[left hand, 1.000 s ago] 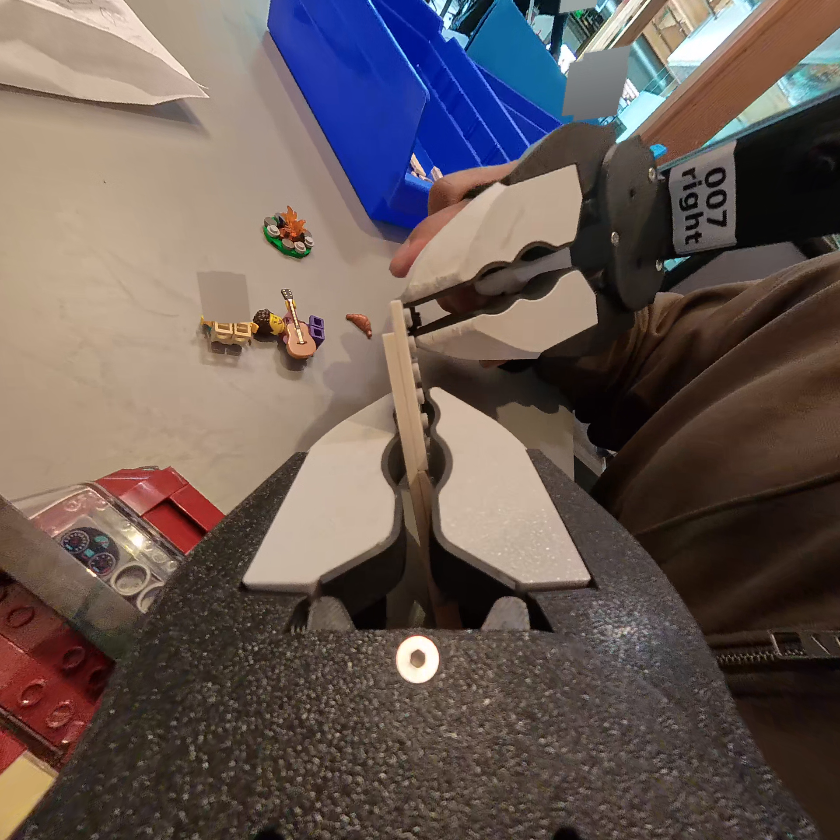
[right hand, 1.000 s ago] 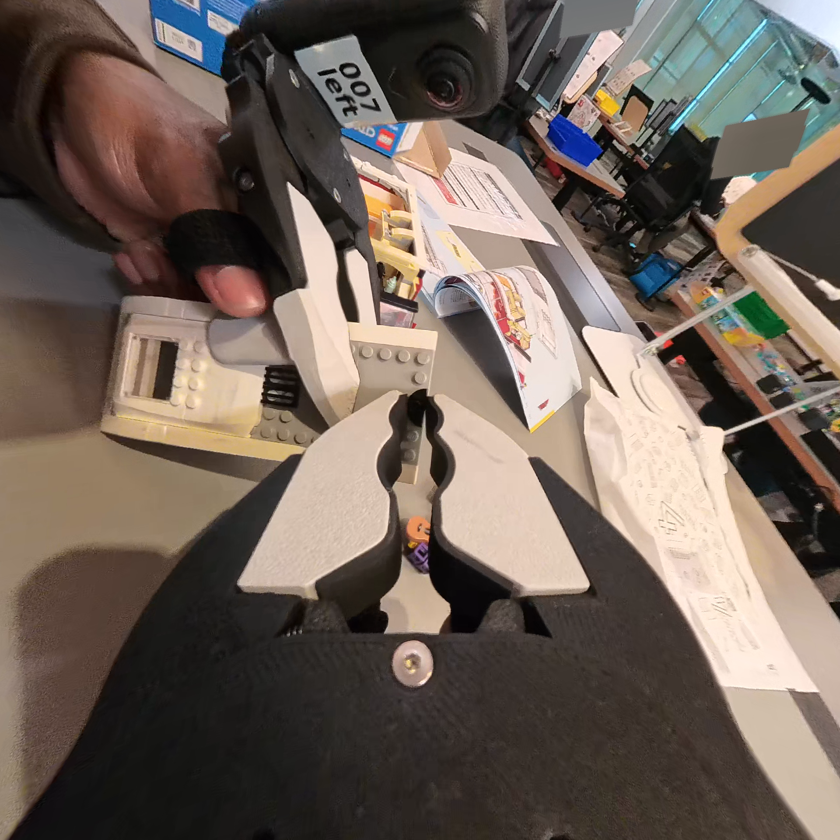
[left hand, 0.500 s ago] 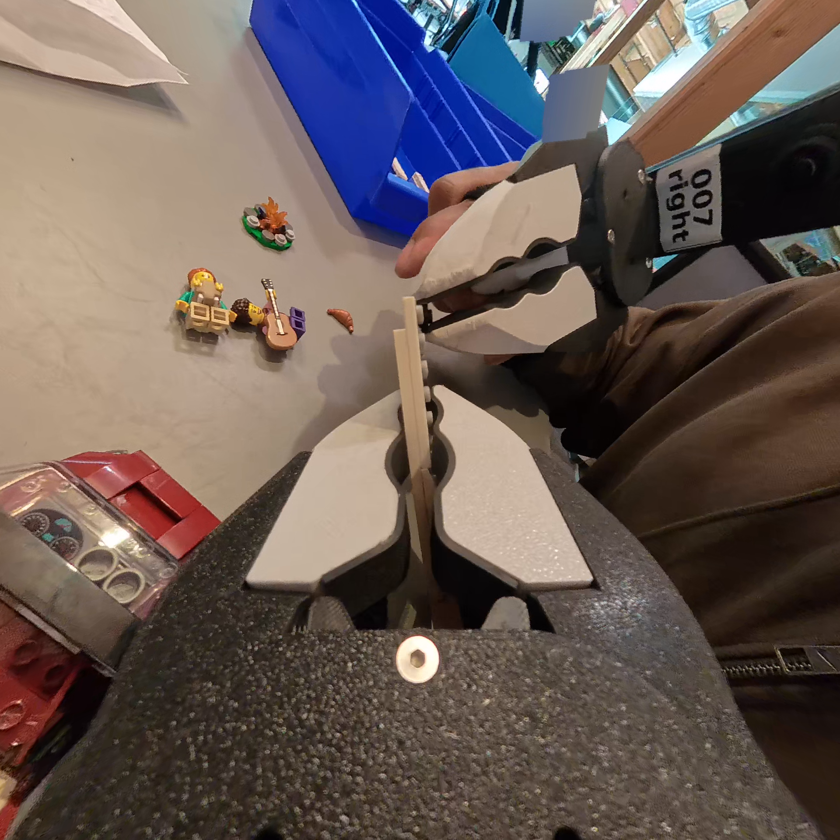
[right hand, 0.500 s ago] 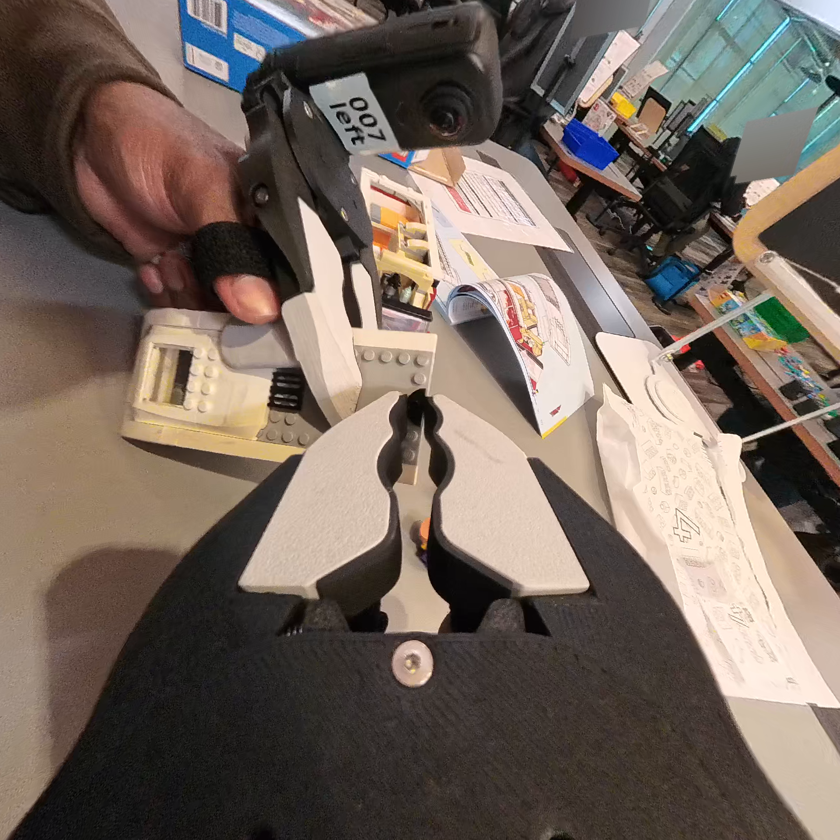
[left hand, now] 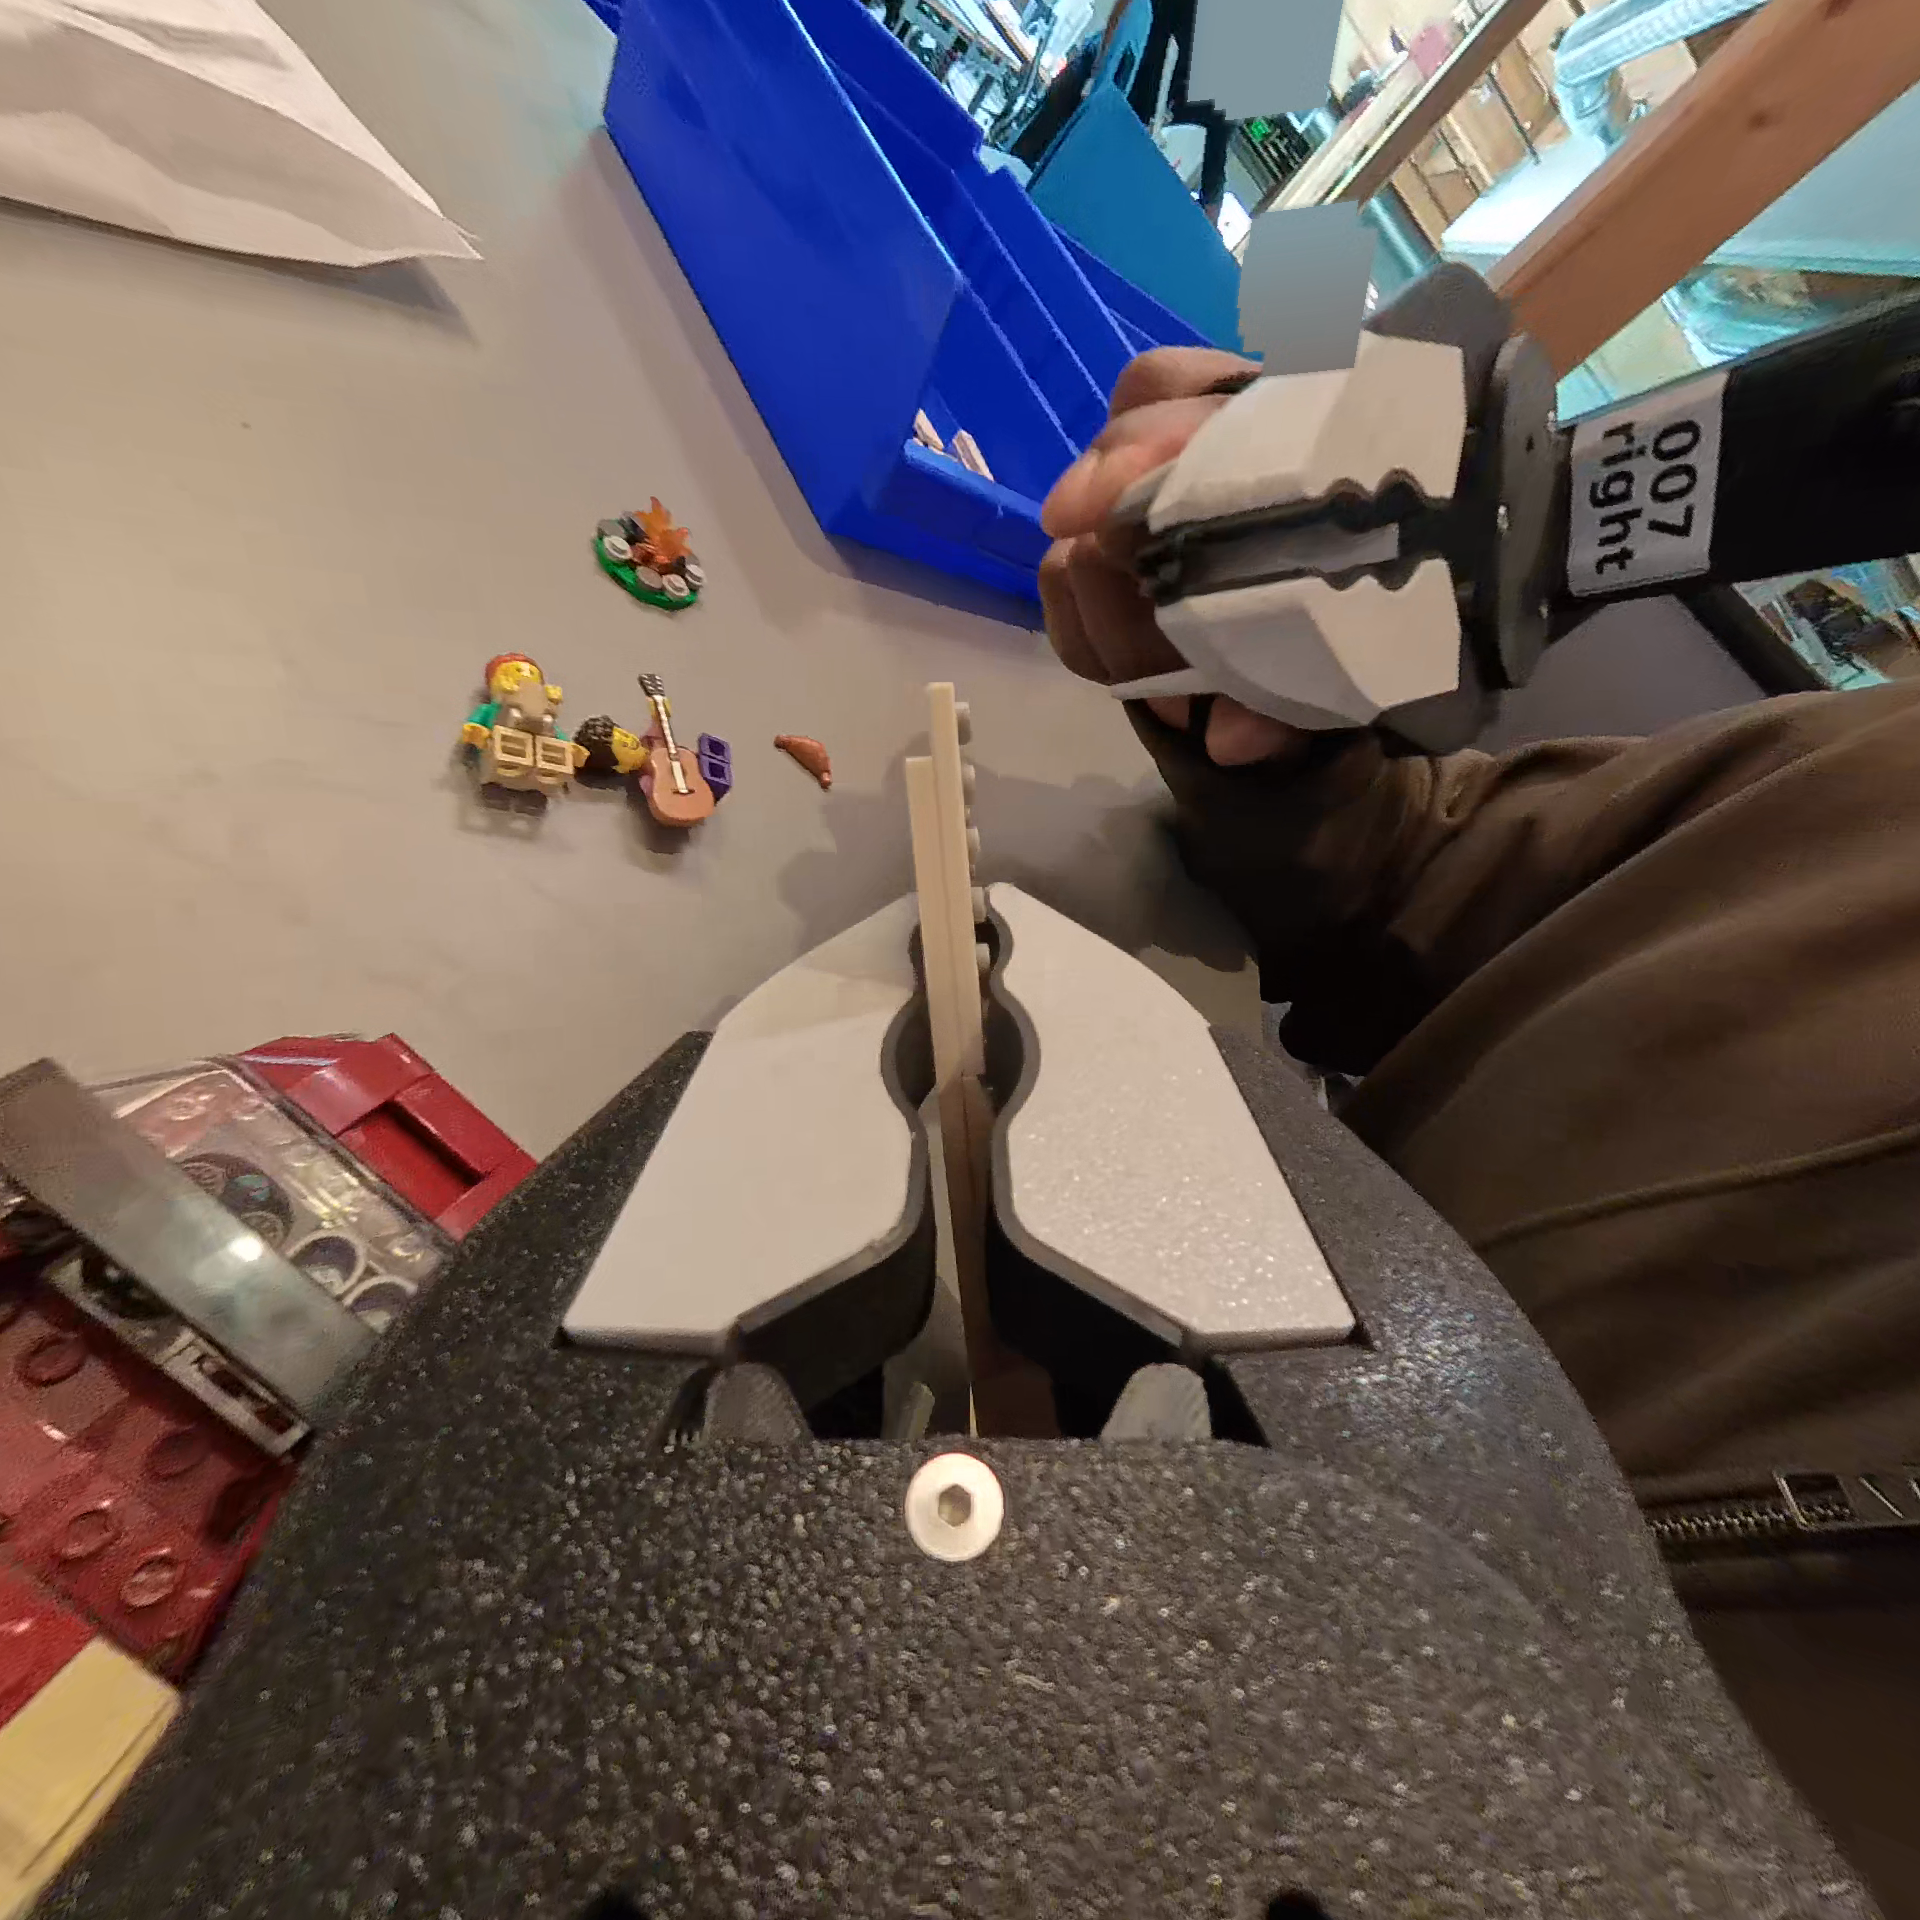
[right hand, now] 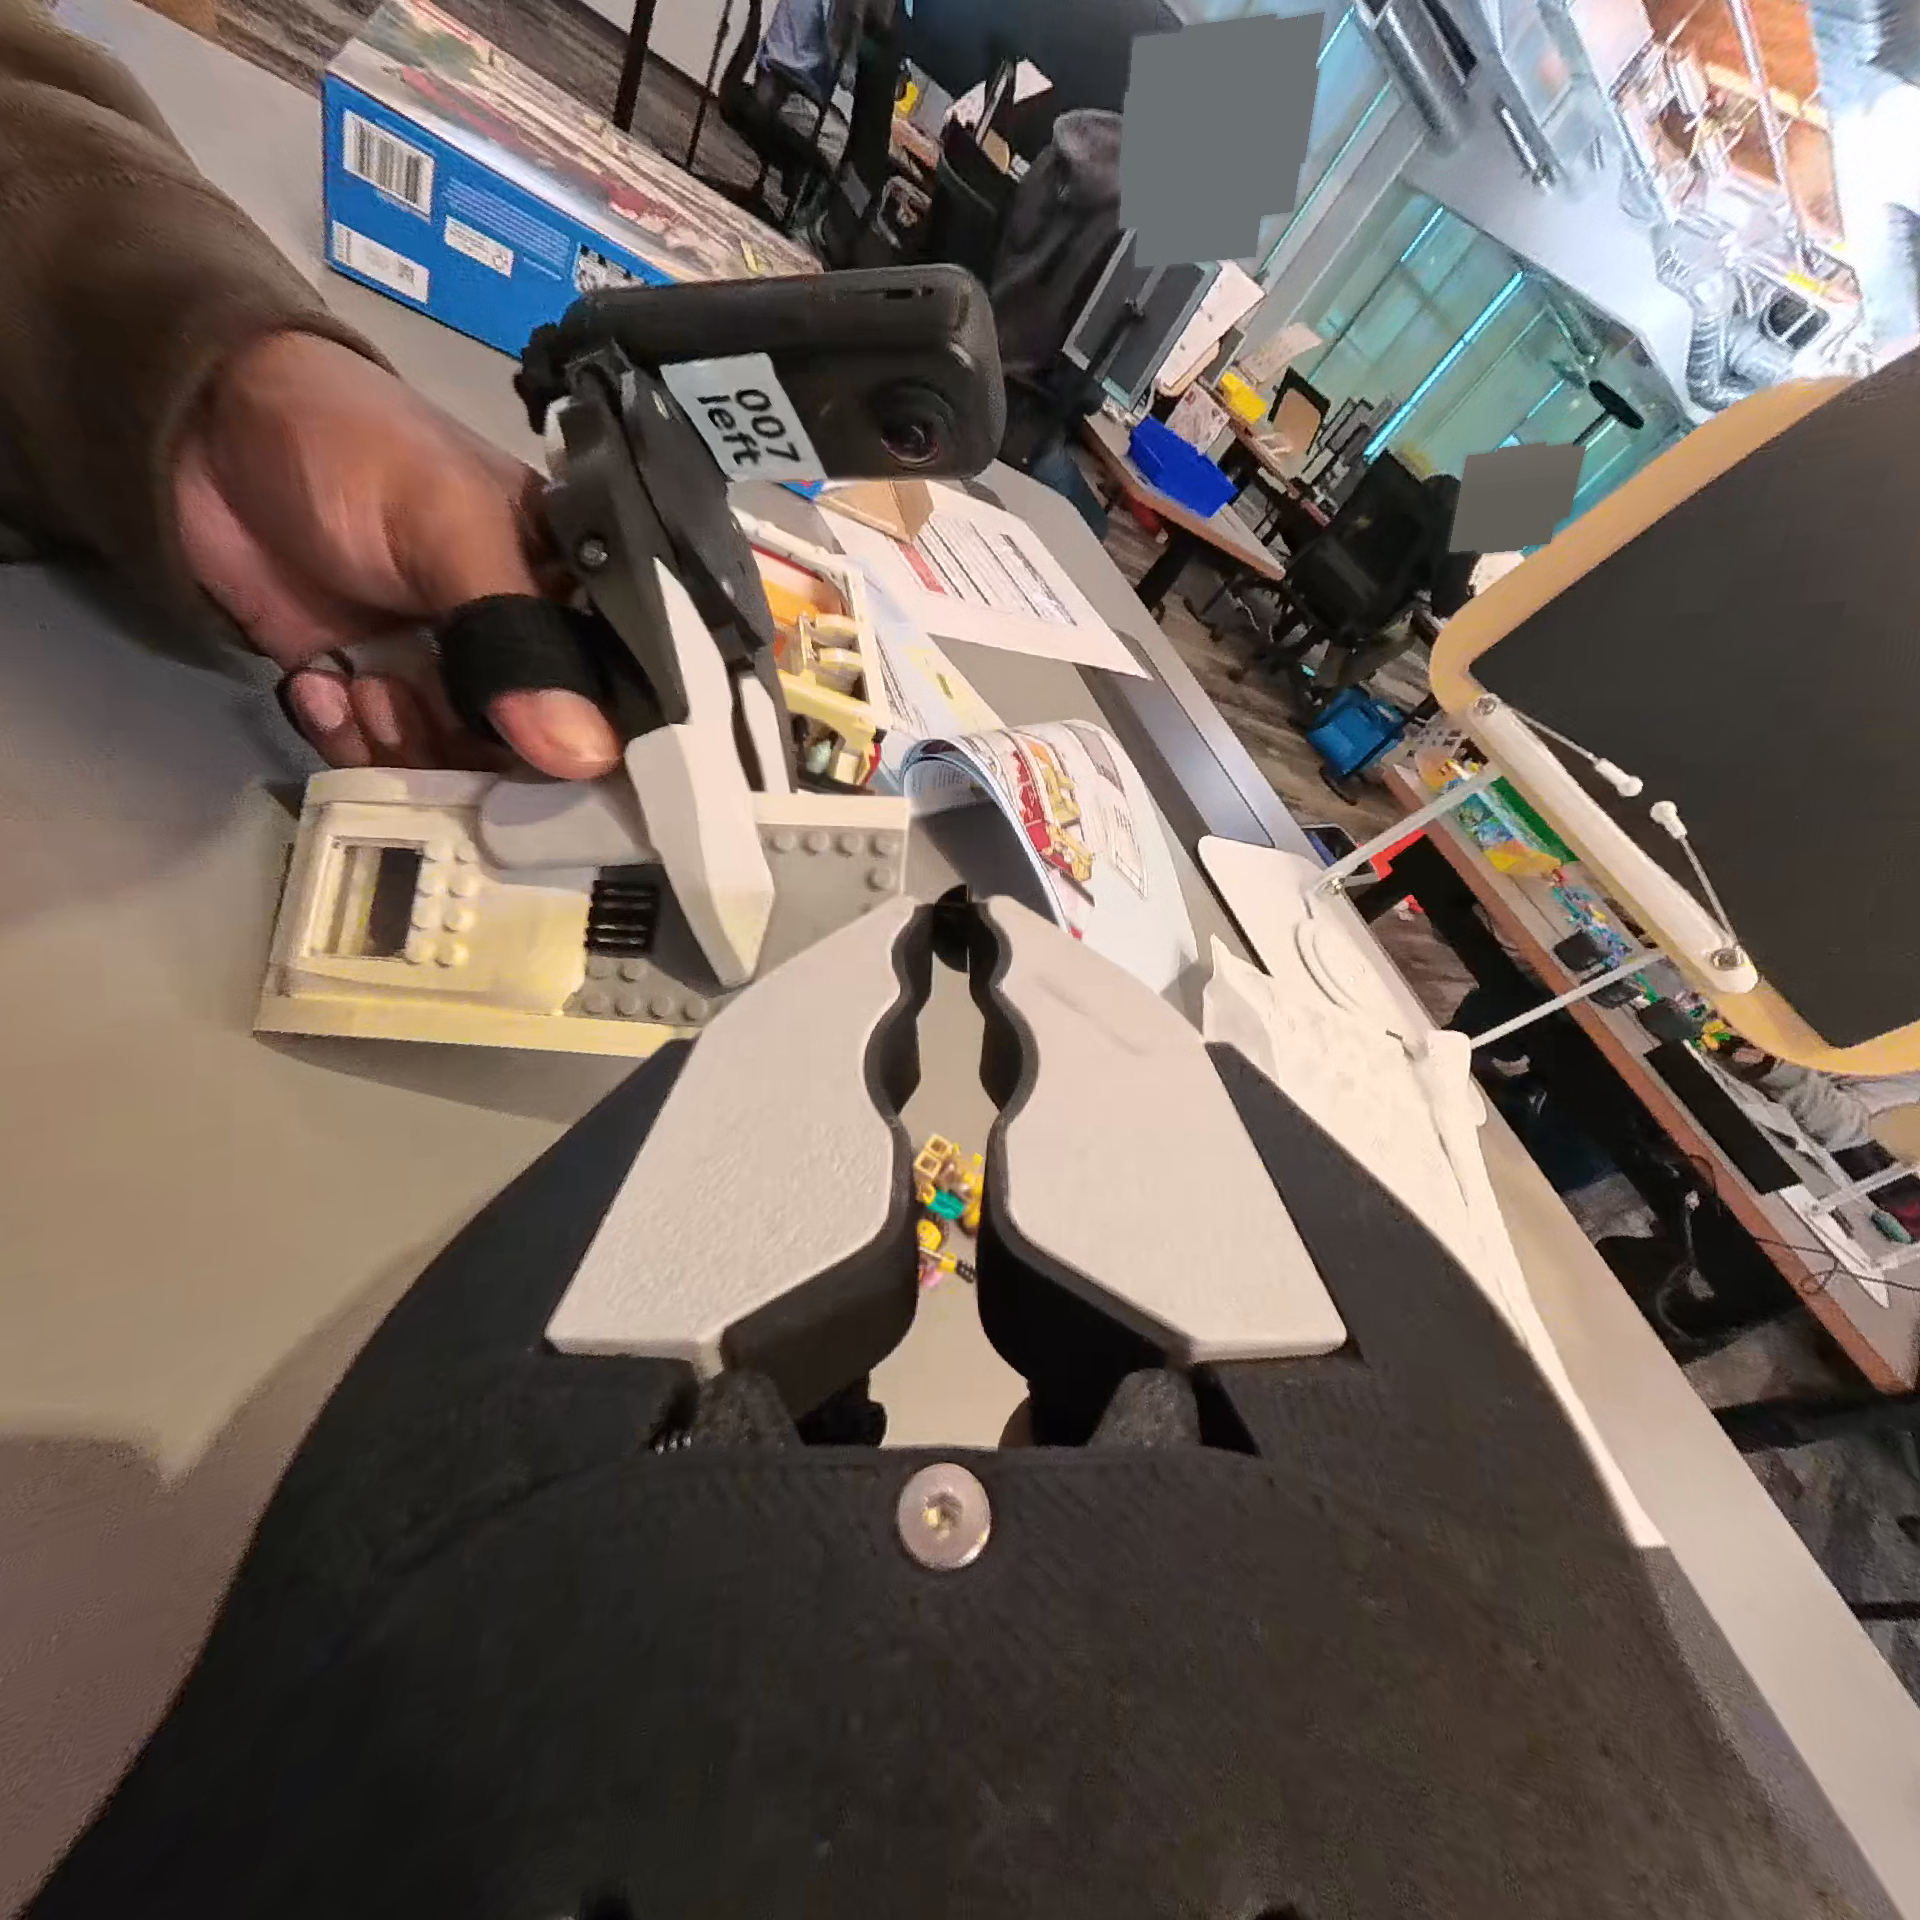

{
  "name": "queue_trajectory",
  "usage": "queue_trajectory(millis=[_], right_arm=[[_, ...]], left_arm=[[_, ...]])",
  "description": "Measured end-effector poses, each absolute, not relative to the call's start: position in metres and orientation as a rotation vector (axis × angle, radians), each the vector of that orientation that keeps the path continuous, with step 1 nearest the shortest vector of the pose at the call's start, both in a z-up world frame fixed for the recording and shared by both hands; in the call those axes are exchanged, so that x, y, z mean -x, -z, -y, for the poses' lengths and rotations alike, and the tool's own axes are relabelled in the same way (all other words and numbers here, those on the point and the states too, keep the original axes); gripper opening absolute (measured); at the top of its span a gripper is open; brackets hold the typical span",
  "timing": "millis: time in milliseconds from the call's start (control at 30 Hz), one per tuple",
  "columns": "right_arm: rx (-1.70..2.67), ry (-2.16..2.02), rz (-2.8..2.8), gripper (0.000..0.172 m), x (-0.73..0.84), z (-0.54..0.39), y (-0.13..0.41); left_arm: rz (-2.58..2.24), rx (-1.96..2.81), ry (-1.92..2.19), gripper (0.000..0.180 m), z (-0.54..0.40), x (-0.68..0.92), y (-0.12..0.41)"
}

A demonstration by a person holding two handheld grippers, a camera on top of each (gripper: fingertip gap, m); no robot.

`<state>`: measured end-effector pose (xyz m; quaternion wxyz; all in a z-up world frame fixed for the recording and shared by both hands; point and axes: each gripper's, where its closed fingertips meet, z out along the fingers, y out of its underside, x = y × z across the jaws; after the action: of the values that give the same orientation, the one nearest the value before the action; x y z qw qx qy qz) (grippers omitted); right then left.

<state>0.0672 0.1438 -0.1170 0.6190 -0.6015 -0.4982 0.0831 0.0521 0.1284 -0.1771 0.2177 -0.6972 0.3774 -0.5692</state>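
My left gripper (left hand: 951, 925) is shut on a flat cream and grey brick assembly (left hand: 940, 831), held on edge with its studs facing right. In the right wrist view the same assembly (right hand: 436, 914) is a wide cream plate with a grey studded corner, clamped by a left finger (right hand: 707, 831). My right gripper (right hand: 951, 914) is nearly closed, with a small dark piece (right hand: 951, 928) pinched at its very tips. It hovers just off the grey corner without touching it. It also shows in the left wrist view (left hand: 1153, 561), above and to the right of the plate's top edge.
Two minifigures (left hand: 520, 727), a toy guitar (left hand: 675, 769), a campfire piece (left hand: 649, 551) and a small brown piece (left hand: 805, 756) lie on the grey table. Blue bins (left hand: 831, 260) stand behind and a red brick build (left hand: 104, 1403) sits at lower left. An open booklet (right hand: 1060, 810) and a white bag (right hand: 1351, 1039) lie to the right. About 6 cm separates my left fingertips from my right. The toy guitar (left hand: 675, 769) lies around 9 cm away from my left fingertips.
My right gripper was at the assembly's top edge and has drawn back up and to the right, its fingers staying nearly closed. My left gripper keeps its hold on the assembly.
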Motion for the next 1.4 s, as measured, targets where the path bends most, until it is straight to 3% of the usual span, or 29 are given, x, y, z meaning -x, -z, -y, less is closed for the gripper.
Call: queue_trajectory(millis=[167,367,533,600,867,1067,1400], right_arm=[[1.448,-0.001,1.090,0.007,-0.098,-0.166,0.119],[1.571,0.315,0.628,0.007,-0.227,-0.178,0.083],[1.830,0.504,0.273,0.009,-0.344,-0.168,0.115],[1.911,0.513,0.246,0.019,-0.358,-0.167,0.131],[1.816,0.323,0.649,0.021,-0.246,-0.166,0.124],[1.802,-0.141,1.135,0.022,-0.085,-0.154,0.179],[1.884,-0.148,1.248,0.028,0.002,-0.177,0.228]], left_arm=[[-1.159,1.859,1.603,0.004,-0.113,-0.055,0.172],[-1.304,1.742,1.608,0.005,-0.099,-0.058,0.169],[-1.345,1.704,1.624,0.005,-0.094,-0.059,0.170],[-1.335,1.715,1.632,0.005,-0.095,-0.059,0.171],[-1.364,1.644,1.713,0.005,-0.085,-0.054,0.166],[-1.403,1.426,1.866,0.004,-0.062,-0.035,0.145],[-1.396,1.195,1.802,0.004,-0.066,-0.004,0.122]])
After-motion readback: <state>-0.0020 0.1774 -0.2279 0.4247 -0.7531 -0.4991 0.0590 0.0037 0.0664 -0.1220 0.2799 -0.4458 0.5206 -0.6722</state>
